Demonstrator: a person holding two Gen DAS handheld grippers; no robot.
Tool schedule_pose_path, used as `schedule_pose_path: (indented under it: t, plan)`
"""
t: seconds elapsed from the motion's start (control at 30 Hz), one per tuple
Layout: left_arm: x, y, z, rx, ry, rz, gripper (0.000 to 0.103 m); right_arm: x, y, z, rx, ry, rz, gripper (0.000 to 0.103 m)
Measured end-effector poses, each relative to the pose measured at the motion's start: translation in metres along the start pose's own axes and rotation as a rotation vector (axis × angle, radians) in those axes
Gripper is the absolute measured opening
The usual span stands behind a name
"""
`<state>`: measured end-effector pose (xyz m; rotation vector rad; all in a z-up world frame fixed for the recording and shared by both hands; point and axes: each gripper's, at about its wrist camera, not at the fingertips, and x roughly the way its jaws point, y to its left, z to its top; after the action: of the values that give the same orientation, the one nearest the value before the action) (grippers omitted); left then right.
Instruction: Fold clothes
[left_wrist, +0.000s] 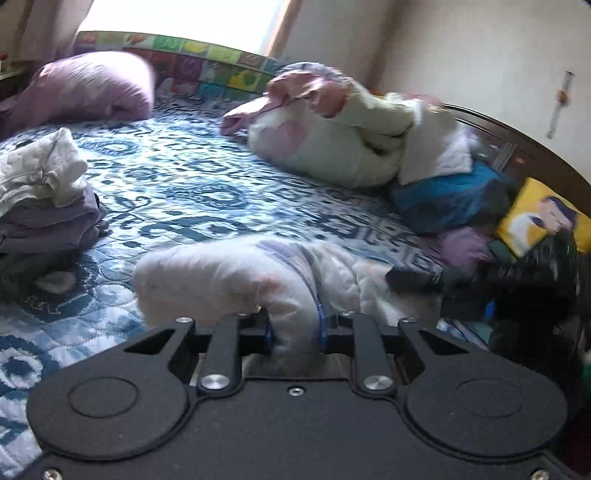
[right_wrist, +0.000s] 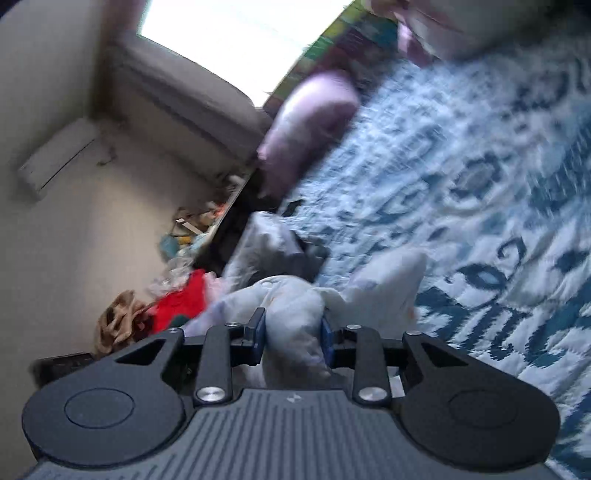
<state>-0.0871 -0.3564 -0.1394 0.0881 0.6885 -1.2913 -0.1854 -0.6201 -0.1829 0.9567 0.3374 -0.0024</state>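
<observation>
I have both tongs, left (left_wrist: 295, 332) and right (right_wrist: 293, 338), clamped on the pale garment (left_wrist: 229, 277), spreading it toward the folded pile (left_wrist: 44, 199) at 9 o'clock

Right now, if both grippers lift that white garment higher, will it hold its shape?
Probably not. The white garment bunches between the left gripper fingers, so it looks floppy. It sags from the right gripper too, and seems thin and light.

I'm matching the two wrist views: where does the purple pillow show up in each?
Left wrist view: purple pillow at upper left, at the far end of the bed under the window.
Right wrist view: purple pillow at upper centre, tilted, beside the window.
Shared landmark: the blue patterned quilt it lies on.
</observation>
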Motion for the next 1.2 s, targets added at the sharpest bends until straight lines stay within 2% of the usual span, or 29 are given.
schedule_pose_path:
  t: [0.07,0.2,0.23,0.27,0.33,0.4,0.47,0.6,0.7,0.83,0.97,1.1,1.2]
  plan:
    - [-0.014,-0.007,-0.022,0.026,0.046,-0.021,0.019,-0.017,0.011,-0.008,-0.050,0.059,-0.023,0.032]
    - [-0.024,-0.015,-0.085,0.069,0.214,-0.012,0.023,-0.033,0.001,-0.057,-0.041,0.280,-0.098,0.033]
    - [-0.025,-0.014,-0.102,0.065,0.261,-0.008,0.033,-0.038,-0.004,-0.070,-0.033,0.315,-0.113,0.035]
    - [-0.026,-0.013,-0.117,0.069,0.299,0.009,0.048,-0.042,-0.008,-0.083,-0.025,0.349,-0.128,0.036]
    - [-0.036,-0.013,-0.138,0.076,0.322,0.046,0.061,-0.057,-0.009,-0.098,-0.023,0.349,-0.146,0.042]
    - [-0.048,-0.009,-0.145,0.045,0.319,0.055,0.063,-0.072,-0.010,-0.112,-0.021,0.346,-0.163,0.055]
    - [-0.058,-0.002,-0.142,-0.001,0.298,0.059,0.068,-0.086,-0.011,-0.111,0.002,0.302,-0.159,0.067]
    - [-0.063,0.001,-0.115,-0.033,0.240,0.092,0.069,-0.097,-0.003,-0.097,-0.025,0.214,-0.180,0.069]
    - [-0.058,0.000,-0.091,-0.033,0.203,0.091,0.070,-0.085,0.001,-0.081,-0.107,0.189,-0.272,0.078]
    - [-0.033,0.004,-0.062,-0.026,0.192,0.095,0.070,-0.069,-0.020,-0.068,-0.095,0.170,-0.340,0.080]
    - [0.000,0.015,-0.039,-0.028,0.221,0.093,0.070,-0.049,-0.045,-0.065,-0.037,0.177,-0.353,0.081]
    - [0.040,0.027,-0.026,-0.046,0.299,0.091,0.070,-0.033,-0.067,-0.063,0.023,0.184,-0.337,0.081]
    - [0.069,0.037,-0.023,-0.084,0.358,0.094,0.070,-0.023,-0.083,-0.059,0.084,0.183,-0.310,0.074]
